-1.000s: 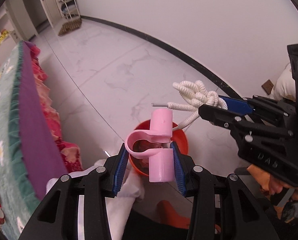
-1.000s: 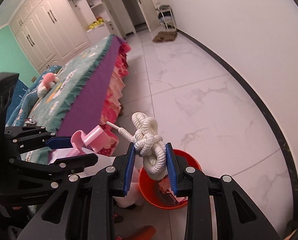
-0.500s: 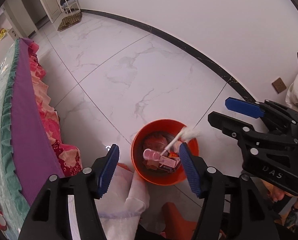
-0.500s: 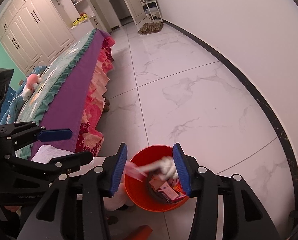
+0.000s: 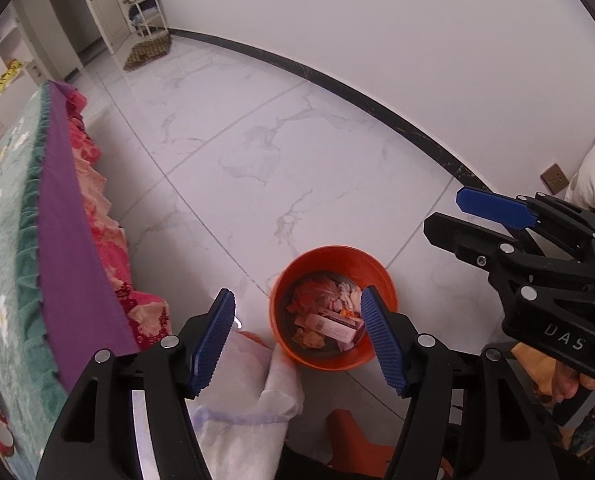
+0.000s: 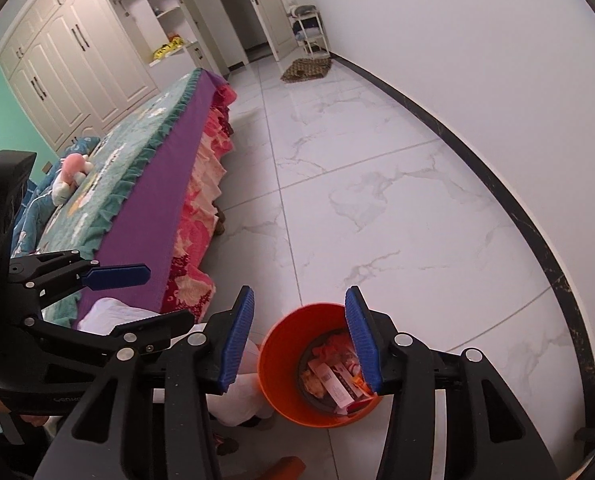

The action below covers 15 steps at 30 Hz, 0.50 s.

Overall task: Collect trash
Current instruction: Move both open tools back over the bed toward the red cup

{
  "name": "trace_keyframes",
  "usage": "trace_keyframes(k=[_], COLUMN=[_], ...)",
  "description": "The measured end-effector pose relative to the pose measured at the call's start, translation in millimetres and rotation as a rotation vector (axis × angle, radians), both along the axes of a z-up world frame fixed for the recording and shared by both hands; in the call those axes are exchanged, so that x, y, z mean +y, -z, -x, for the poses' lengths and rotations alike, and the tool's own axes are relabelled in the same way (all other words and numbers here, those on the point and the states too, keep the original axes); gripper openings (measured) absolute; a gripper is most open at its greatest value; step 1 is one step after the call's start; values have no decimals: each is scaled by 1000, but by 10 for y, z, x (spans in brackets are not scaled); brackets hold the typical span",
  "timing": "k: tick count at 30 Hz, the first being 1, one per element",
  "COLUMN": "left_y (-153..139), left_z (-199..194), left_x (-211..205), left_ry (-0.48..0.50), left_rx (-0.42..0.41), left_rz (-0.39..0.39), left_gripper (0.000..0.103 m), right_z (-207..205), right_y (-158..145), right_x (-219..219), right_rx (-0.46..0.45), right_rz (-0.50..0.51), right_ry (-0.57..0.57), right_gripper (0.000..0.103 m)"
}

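Orange bin (image 5: 333,354): stands on the white marble floor (image 5: 257,152), below both grippers; in the left wrist view it shows between the two blue pads, nearer the right one, whose tip overlaps its rim.
Trash in bin: pink crumpled scraps, a white knotted rope (image 5: 347,294), a flat pink-and-white carton (image 5: 329,325) lying across the bottom; all inside the wall, nothing over the rim.
Left gripper (image 5: 297,336): released. Jaws have just been opening; nothing between the pads, only the bin far below.
Right gripper (image 6: 301,336): released. Jaws spread wider within the last second; pads bare, the bin seen through the gap and under the right pad.
Grippers, relative: side by side over the bin, apart, not touching; each shows at the edge of the other's view.
Pose: both point steeply down at the floor, the left more steeply.
Hand: fingers on the right gripper's handle show at the lower right of the left wrist view (image 5: 573,384).
Bed (image 6: 145,184): to the left of the bin, green spread with purple band and a pink flowered frill reaching the floor; a pink-and-white plush toy (image 6: 71,174) lies on it.
White cloth (image 5: 253,396): just beside the bin's left side, touching or nearly so; cannot tell which.
Obstruction: nothing lies between the pads and the bin's mouth.
Background: cream wardrobes (image 6: 65,60), an open door, a small rack and a brown mat (image 6: 305,69) by the far wall.
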State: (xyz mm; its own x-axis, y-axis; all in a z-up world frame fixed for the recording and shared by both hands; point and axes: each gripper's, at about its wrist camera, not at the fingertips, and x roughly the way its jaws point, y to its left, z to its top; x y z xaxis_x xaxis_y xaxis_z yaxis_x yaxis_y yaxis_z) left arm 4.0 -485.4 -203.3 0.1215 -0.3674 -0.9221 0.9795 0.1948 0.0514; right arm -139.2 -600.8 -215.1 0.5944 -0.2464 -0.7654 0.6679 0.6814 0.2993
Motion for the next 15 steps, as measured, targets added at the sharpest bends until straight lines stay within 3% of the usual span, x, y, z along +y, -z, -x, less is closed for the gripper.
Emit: trace_keyframes(k=[4,7,15], left_y=[-170,-322,-678], left_z=[-96,-197,-532], left_x=[225,431,1137], left_ry=[-36,-79,-222], left_rx=[-30,-68,-141], left_rz=[29,67,150], left_gripper=[67,81,82], right_z=[-107,-225,-780], right_y=[-192,-354,-755], right_x=[155,312,863], right_rx=[-31,-66,-132], right_rz=[17,22,56], right_ry=[-46,-97,-279], right_gripper=[48,48,54])
